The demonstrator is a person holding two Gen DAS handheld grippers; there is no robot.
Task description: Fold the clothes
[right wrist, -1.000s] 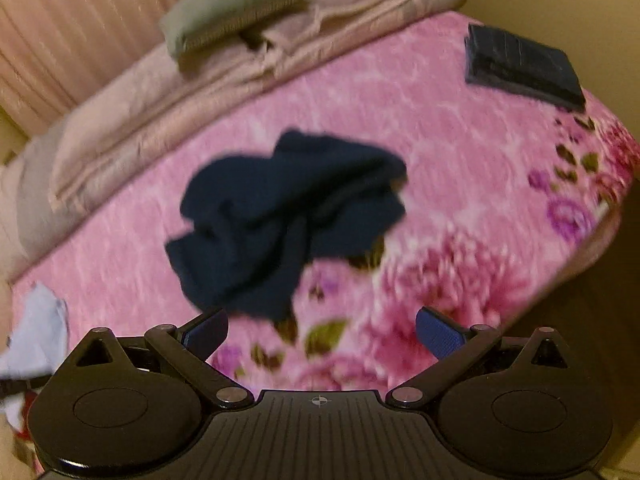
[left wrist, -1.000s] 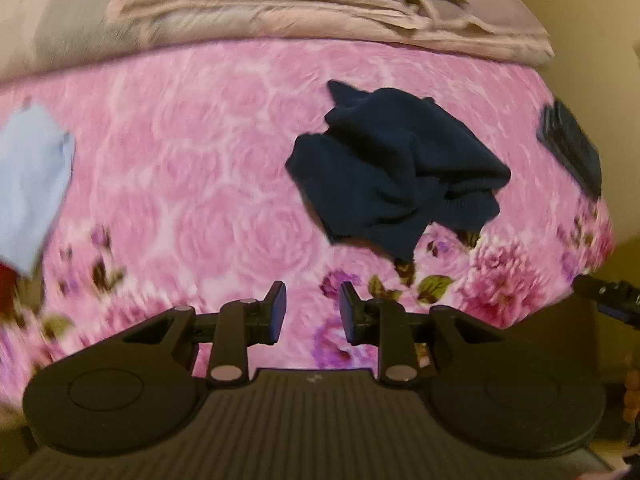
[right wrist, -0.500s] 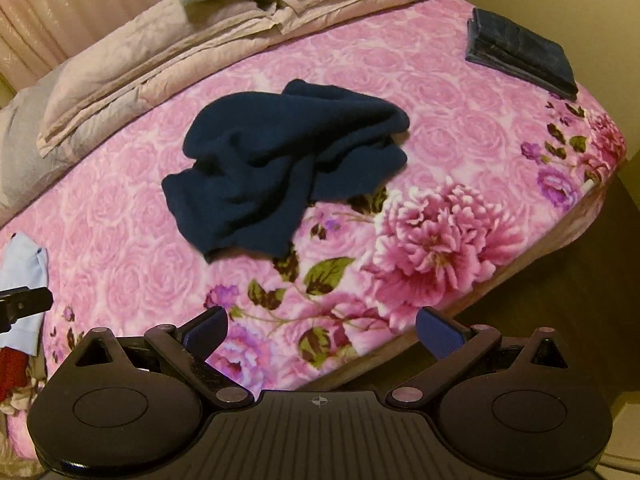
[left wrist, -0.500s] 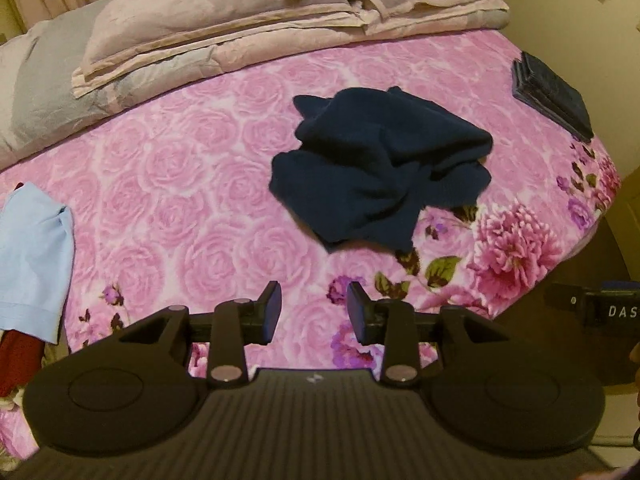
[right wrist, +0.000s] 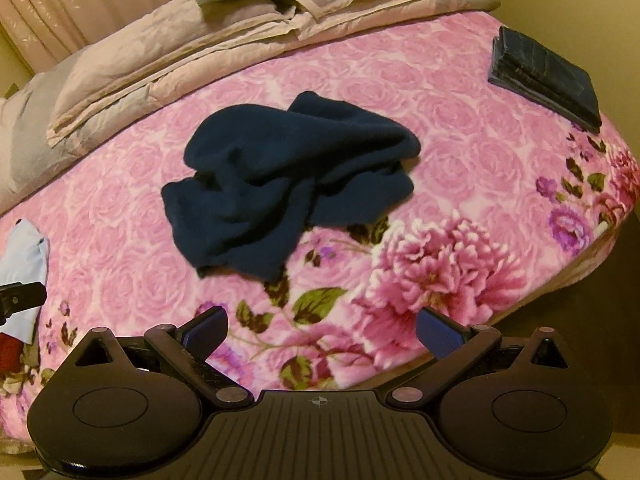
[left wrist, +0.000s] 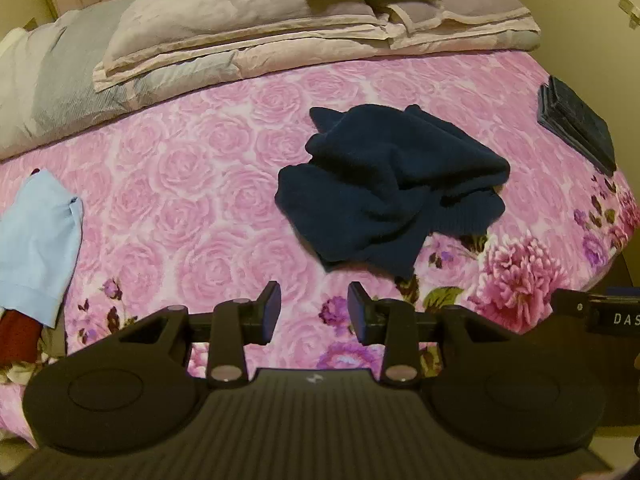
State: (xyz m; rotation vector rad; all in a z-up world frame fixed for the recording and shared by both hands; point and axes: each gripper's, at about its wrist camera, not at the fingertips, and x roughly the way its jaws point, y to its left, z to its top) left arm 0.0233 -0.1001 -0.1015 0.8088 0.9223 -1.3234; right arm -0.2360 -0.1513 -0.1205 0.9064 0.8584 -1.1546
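Crumpled dark navy knit garment [left wrist: 392, 188] lies in a loose heap on the pink rose-print bed cover [left wrist: 180, 184], toward the near edge of the bed and roughly midway along it, touching neither tool. Left gripper [left wrist: 314, 312] hangs above the near edge with its blue-padded jaws partly spread and nothing between them. Right gripper [right wrist: 320, 326] hangs beside it, jaws spread wide, also empty. A folded dark navy garment [right wrist: 544, 76] sits near the right-hand far corner, which suggests where finished pieces go; a pale blue cloth item [left wrist: 36, 240] lies at the left edge, well apart from the heap. Stacked beige quilts [left wrist: 280, 32] occupy the far edge. Judged from this layout, the step in hand is the approach to the heap before spreading it flat. To do it well, identify a distinct hem or ribbed cuff first; the ribbed band on the heap's right side looks like the clearest target. Bring each set of jaws down onto a separate edge, not onto the bulk, so that only a single layer is caught. Open the left jaws wider before contact, since knit fabric bunches thickly. Lift, draw the two edges apart, and lay the garment out on the open cover between heap and near edge. Avoid pinching the plush cover beneath.
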